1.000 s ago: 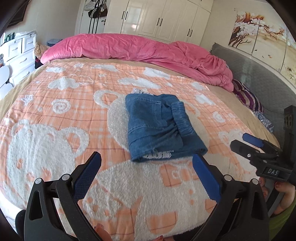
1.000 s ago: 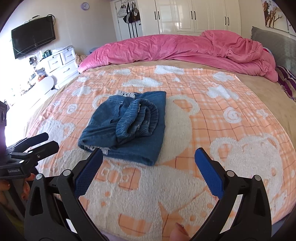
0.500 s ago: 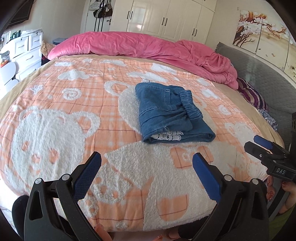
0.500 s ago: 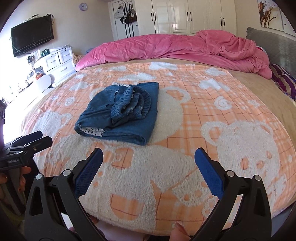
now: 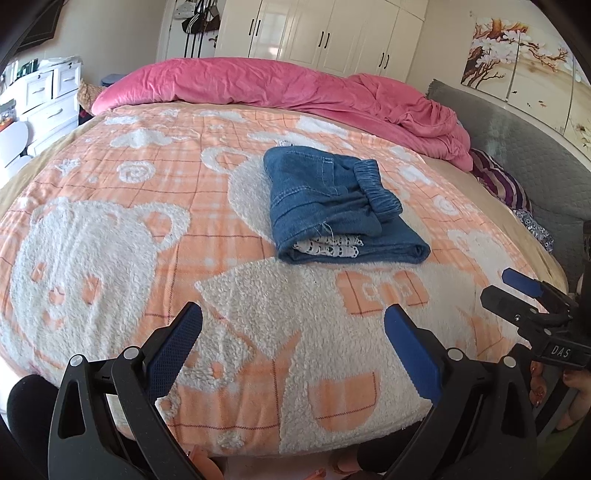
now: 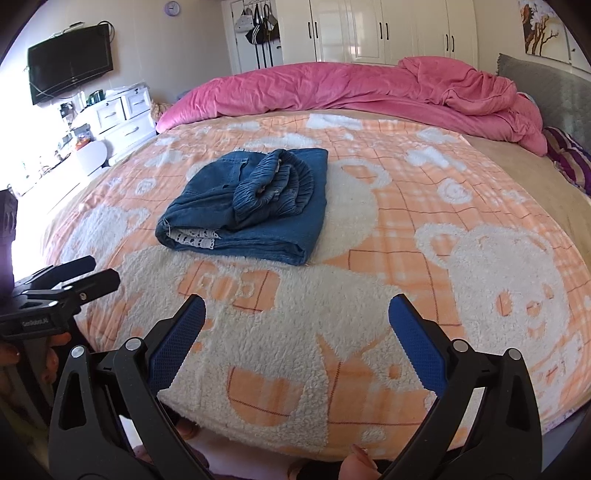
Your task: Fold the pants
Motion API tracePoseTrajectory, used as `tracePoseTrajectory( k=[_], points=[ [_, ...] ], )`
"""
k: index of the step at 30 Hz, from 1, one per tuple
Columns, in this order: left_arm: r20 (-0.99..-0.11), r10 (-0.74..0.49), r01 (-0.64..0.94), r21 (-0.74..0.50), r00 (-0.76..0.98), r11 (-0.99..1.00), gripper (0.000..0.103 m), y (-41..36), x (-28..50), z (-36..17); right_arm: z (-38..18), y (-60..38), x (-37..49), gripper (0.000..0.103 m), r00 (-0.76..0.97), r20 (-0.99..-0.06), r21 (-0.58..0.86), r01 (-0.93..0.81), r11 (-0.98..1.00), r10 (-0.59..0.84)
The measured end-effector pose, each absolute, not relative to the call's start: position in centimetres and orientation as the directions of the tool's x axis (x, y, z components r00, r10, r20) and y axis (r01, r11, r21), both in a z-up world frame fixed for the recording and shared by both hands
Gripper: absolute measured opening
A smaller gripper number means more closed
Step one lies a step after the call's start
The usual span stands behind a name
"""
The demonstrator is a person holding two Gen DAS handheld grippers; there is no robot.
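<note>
Blue denim pants [image 5: 332,206] lie folded into a compact bundle on the orange-and-white bear blanket [image 5: 110,229], white lace trim showing at the near edge. They also show in the right wrist view [image 6: 255,206]. My left gripper [image 5: 293,321] is open and empty, held back near the bed's front edge. My right gripper [image 6: 297,310] is open and empty too, also near the front edge. In the left wrist view the right gripper [image 5: 517,291] shows at the right; in the right wrist view the left gripper [image 6: 74,277] shows at the left.
A pink duvet [image 5: 277,88] is heaped along the far side of the bed. A grey headboard [image 5: 517,140] and a striped pillow [image 5: 502,184] are at the right. White drawers [image 6: 122,114] and a wall TV [image 6: 70,66] stand left; wardrobes [image 6: 384,29] are behind.
Both grippers have pulled back from the folded pants toward the bed's front edge, so the pants look farther away. The pants have not moved. Both stay open.
</note>
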State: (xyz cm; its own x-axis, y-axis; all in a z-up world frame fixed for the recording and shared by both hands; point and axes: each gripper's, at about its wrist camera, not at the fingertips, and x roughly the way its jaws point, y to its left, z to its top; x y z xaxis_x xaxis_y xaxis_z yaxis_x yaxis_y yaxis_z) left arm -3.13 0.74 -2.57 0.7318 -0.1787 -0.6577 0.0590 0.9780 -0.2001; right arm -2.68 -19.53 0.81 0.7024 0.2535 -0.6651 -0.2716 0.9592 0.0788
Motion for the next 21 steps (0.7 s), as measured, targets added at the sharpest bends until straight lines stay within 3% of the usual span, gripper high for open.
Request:
tracePoseTrajectory(
  k=[21],
  points=[
    [-0.66,-0.18,0.058,-0.203,0.73,0.978,0.098,0.63,-3.39,-2.36,0.6,-19.28,-2.71,0.094,0.695,-0.674,0.076,-0.27,0.96,0.249]
  ],
)
